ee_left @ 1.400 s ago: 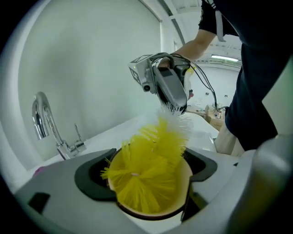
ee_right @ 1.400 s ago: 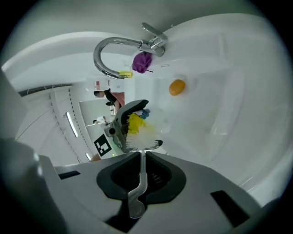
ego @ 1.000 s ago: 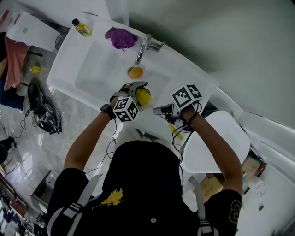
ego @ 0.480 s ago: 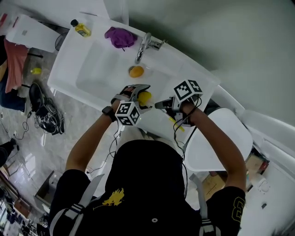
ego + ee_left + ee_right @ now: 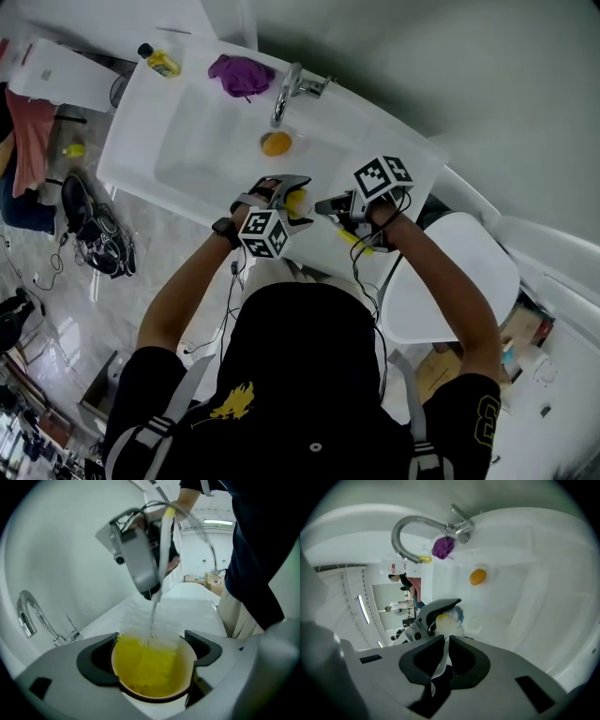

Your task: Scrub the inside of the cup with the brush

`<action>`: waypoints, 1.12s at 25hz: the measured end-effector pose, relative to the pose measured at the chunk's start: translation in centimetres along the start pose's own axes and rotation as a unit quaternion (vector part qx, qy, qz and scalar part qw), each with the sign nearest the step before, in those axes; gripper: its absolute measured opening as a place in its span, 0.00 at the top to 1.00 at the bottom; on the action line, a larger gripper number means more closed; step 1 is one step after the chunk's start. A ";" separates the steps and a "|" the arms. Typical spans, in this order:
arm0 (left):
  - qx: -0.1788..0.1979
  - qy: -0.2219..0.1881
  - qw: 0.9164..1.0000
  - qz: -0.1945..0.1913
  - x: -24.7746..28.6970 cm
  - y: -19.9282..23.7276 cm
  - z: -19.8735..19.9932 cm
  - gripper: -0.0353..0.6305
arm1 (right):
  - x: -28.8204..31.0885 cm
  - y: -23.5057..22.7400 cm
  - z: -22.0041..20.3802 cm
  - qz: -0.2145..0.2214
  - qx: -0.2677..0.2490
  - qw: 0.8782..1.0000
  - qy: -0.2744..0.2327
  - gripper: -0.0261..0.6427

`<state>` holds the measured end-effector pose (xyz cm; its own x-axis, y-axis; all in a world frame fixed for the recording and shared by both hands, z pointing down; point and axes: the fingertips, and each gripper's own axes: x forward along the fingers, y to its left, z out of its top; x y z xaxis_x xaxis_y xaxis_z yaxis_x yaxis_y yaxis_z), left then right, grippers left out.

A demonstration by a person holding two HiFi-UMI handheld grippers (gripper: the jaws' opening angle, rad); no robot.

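A cup point(image 5: 151, 671), yellow inside with a white outside, sits between the jaws of my left gripper point(image 5: 152, 656), which is shut on it, mouth facing the camera. The brush's white bristles point(image 5: 149, 626) dip into the cup's mouth at its far rim. My right gripper point(image 5: 444, 641) is shut on the brush's thin white stem point(image 5: 440, 663); beyond its jaws are the bristles point(image 5: 450, 623) and the left gripper point(image 5: 433, 609). In the head view the left gripper point(image 5: 284, 199) holds the cup point(image 5: 297, 200) over the sink's near rim, the right gripper point(image 5: 330, 206) is close beside it, and the brush's yellow handle point(image 5: 355, 240) trails back.
The white sink point(image 5: 197, 141) has a chrome faucet point(image 5: 285, 92) at its far side, a purple cloth point(image 5: 240, 75) next to it, an orange object point(image 5: 276, 143) in the basin and a yellow bottle point(image 5: 161, 62) at the corner. A white seat point(image 5: 450, 281) stands at the right.
Both grippers have shifted slightly and rolled a little. The right gripper has brought the brush head closer to the cup. Both grips are unchanged.
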<state>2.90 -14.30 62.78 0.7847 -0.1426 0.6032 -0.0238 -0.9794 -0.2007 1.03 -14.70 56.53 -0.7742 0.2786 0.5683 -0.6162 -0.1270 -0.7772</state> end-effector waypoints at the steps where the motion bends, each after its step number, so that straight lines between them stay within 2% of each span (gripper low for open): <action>1: -0.011 -0.009 1.000 0.000 -0.2 0.2 0.3 0.27 | -0.8 -0.6 0.7 0.011 0.012 1.000 -0.015 0.87; 4: -0.038 -0.025 0.999 0.002 -0.6 0.8 0.8 0.27 | -0.8 -1.3 -0.2 0.021 0.016 1.000 -0.011 0.88; 8: -0.029 -0.015 0.999 -0.009 -0.2 0.0 0.4 0.27 | 1.0 0.2 -3.0 0.023 -0.003 0.999 0.025 0.89; 12: -0.026 -0.025 0.999 -0.015 0.0 -1.1 1.1 0.27 | 0.6 0.1 -1.9 0.013 -0.016 1.000 0.011 0.89; 15: -0.046 -0.031 0.998 -0.009 -0.5 -0.9 0.9 0.27 | -0.7 -2.3 -1.1 -0.003 -0.004 1.000 -0.010 0.93; 18: -0.052 -0.027 0.998 -0.004 -0.7 -0.5 0.3 0.27 | -0.6 -2.5 -2.2 0.015 0.000 1.000 -0.004 0.93; 24: -0.050 -0.020 0.998 -0.014 -0.8 -0.8 -0.1 0.27 | 0.1 -1.7 -2.9 0.038 -0.065 0.997 -0.004 0.92; 28: -0.043 -0.013 0.999 -0.017 -0.9 -1.0 -0.2 0.27 | 0.2 -1.9 -3.1 0.013 -0.146 0.989 -0.012 0.92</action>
<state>2.05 -13.20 62.58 0.8013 -0.1060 0.5889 -0.0486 -0.9925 -0.1125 2.47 -11.41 57.31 -0.7952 0.2552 0.5500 -0.5302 0.1472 -0.8350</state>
